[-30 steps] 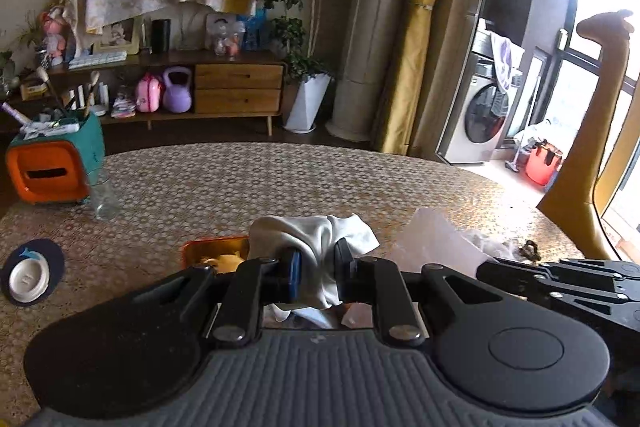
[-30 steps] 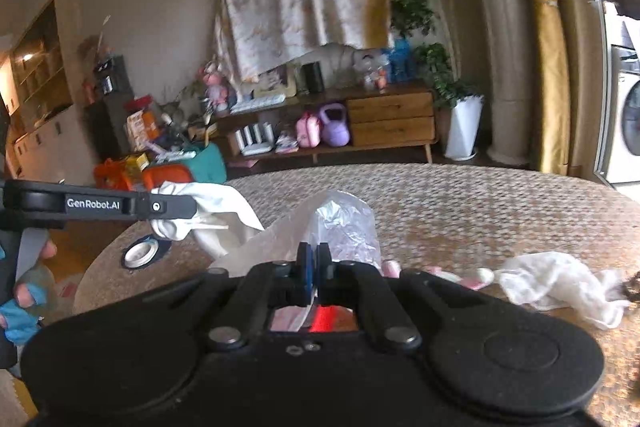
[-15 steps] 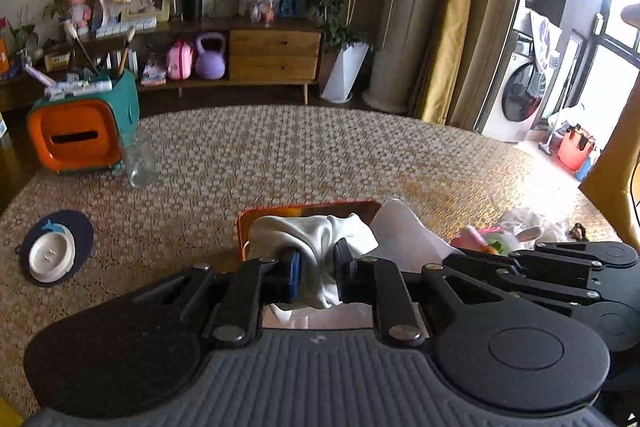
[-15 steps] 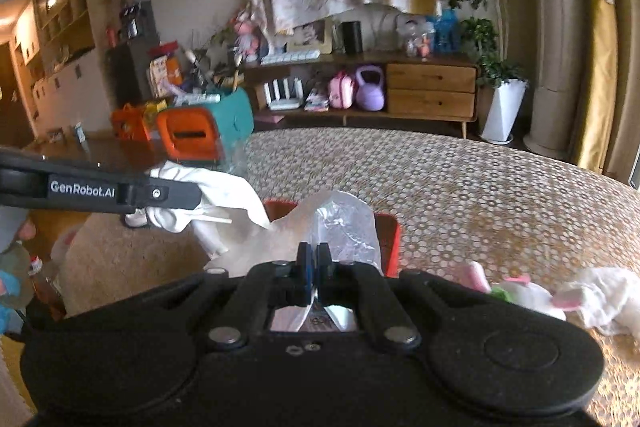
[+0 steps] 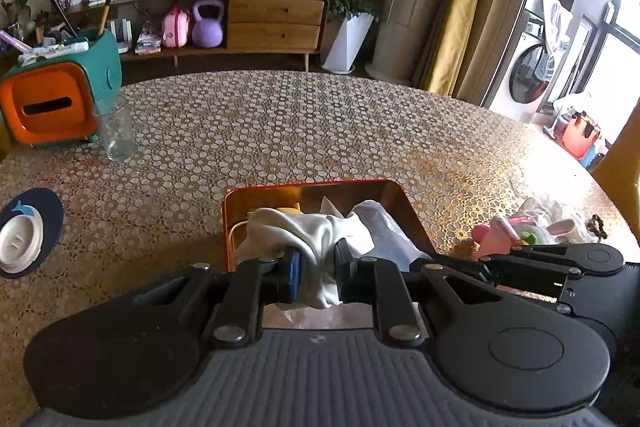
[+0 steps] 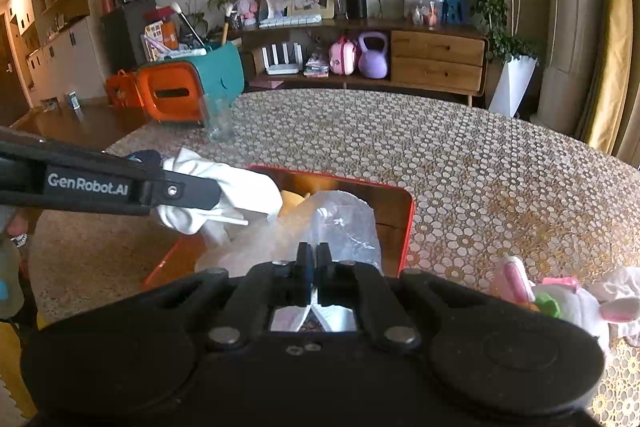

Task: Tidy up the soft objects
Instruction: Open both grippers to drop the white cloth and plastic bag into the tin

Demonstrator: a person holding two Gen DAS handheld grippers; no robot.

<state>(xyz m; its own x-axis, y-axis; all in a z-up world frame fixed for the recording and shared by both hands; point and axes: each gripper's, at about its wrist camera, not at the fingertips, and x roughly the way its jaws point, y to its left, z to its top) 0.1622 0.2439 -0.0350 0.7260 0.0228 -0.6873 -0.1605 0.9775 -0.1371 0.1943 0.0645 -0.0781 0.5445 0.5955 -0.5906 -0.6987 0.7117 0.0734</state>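
Left gripper (image 5: 316,273): clamped on a white cloth (image 5: 308,227), which is bunched between the fingers and held over the near left part of the tray.
Right gripper (image 6: 313,267): pinched tight on a thin clear plastic bag (image 6: 340,227), which is held up over the near edge of the tray.
Tray (image 5: 396,195): orange-red, set on the patterned table (image 5: 300,131); something yellow is seen inside, behind the cloth.
Plush toys (image 6: 560,301): pink, green and white, left lying on the table to the right of the tray.
Glass (image 5: 114,133): placed upright far left, just beside an orange and teal box (image 5: 52,105).
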